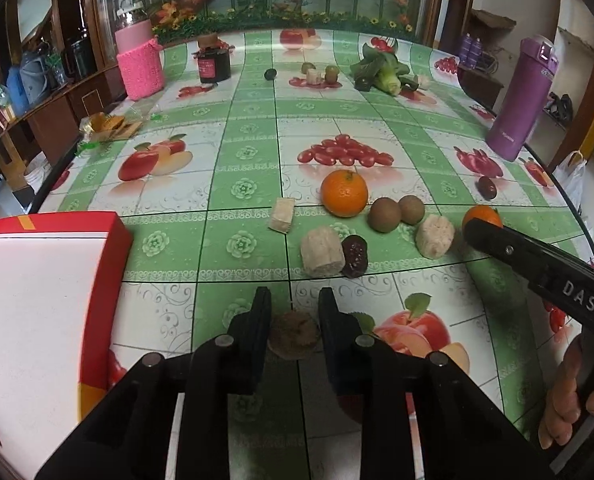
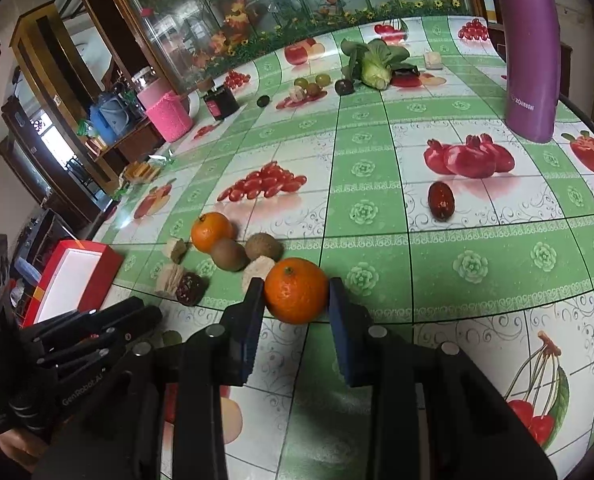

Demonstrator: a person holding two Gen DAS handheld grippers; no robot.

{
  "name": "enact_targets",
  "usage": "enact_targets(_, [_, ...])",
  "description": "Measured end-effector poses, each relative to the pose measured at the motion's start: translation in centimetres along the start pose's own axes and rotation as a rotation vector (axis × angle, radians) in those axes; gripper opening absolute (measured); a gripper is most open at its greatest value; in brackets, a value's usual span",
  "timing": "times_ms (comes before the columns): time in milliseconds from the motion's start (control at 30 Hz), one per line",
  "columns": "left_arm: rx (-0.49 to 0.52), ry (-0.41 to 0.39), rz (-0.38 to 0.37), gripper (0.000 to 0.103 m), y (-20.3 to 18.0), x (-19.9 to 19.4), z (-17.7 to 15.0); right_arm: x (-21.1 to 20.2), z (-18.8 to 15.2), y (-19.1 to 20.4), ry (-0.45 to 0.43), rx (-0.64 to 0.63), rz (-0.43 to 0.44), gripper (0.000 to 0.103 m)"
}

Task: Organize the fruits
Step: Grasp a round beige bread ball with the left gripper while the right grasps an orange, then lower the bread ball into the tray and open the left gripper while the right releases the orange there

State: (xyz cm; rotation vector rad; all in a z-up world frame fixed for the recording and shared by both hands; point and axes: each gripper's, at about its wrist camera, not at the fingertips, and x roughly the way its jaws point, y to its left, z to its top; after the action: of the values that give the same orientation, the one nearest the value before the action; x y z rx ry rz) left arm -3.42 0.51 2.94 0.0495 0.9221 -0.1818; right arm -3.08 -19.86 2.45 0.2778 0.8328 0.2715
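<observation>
early stage; red box point(image 1: 97, 240) on the tabletop point(image 1: 249, 152) holds no visible fruit; left tongs point(image 1: 293, 320) clamped on a brown round fruit point(image 1: 293, 334); right tongs point(image 2: 296, 300) snug around an orange point(image 2: 296, 290); other fruits still loose.

The left tongs point(image 1: 293, 308) point down with both fingers pressed on a small brown fruit point(image 1: 293, 334), and the right tongs point(image 2: 297, 292) squeeze an orange point(image 2: 296, 290), a hand point(image 1: 565, 396) behind them.
</observation>
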Motion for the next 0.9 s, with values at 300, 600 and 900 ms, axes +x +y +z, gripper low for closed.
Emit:
enact_targets(300, [0.019, -0.154, 0.02, 0.023, 0.1, -7.3, -1.0, -1.2, 0.5, 0.3, -0.094, -0.017, -0.02, 0.034])
enact_targets(600, [-0.044, -0.281, 0.118, 0.023, 5.1, -13.5, -2.6, -1.1, -0.2, 1.8, -0.075, -0.002, -0.004, 0.034])
enact_targets(900, [-0.174, -0.279, 0.255, 0.023, 12.6, -14.4, -5.5, -0.9, -3.2, 12.7, -0.014, -0.121, 0.188, 0.034])
